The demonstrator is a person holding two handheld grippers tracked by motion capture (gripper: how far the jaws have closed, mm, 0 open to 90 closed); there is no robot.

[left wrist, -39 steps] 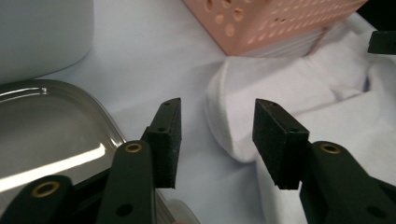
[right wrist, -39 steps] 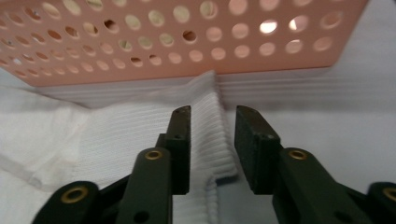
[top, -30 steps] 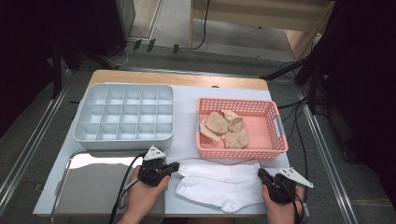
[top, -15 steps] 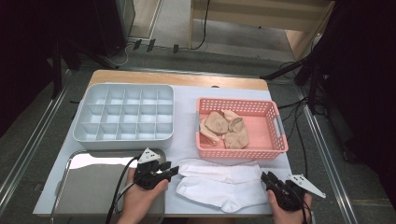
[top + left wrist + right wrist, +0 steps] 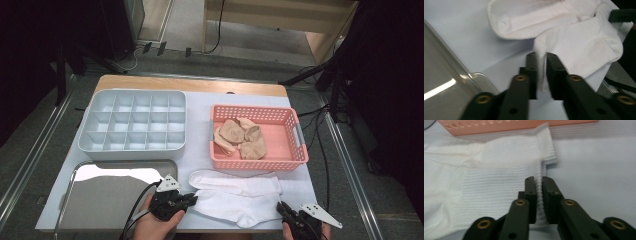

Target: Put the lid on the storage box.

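Observation:
Two white socks [image 5: 235,197] lie one over the other at the table's front edge, in front of the pink basket [image 5: 299,141]. My left gripper [image 5: 192,201] is shut on the toe end of the nearer white sock [image 5: 576,47], a fold of fabric pinched between its jaws. My right gripper [image 5: 281,208] is shut on the ribbed cuff of the same sock [image 5: 499,192]. In the left gripper view my left gripper [image 5: 541,56] holds the fold, and in the right gripper view my right gripper [image 5: 537,180] clamps the cuff edge.
A pink basket holds several beige socks [image 5: 239,137]. A pale grey compartment tray [image 5: 133,125] stands at the back left. A metal tray [image 5: 100,197] lies at the front left, its rim [image 5: 477,77] close to my left jaws.
Both grippers have drawn back toward the table's front edge, pulling the nearer white sock with them. The right gripper moved farther down and right.

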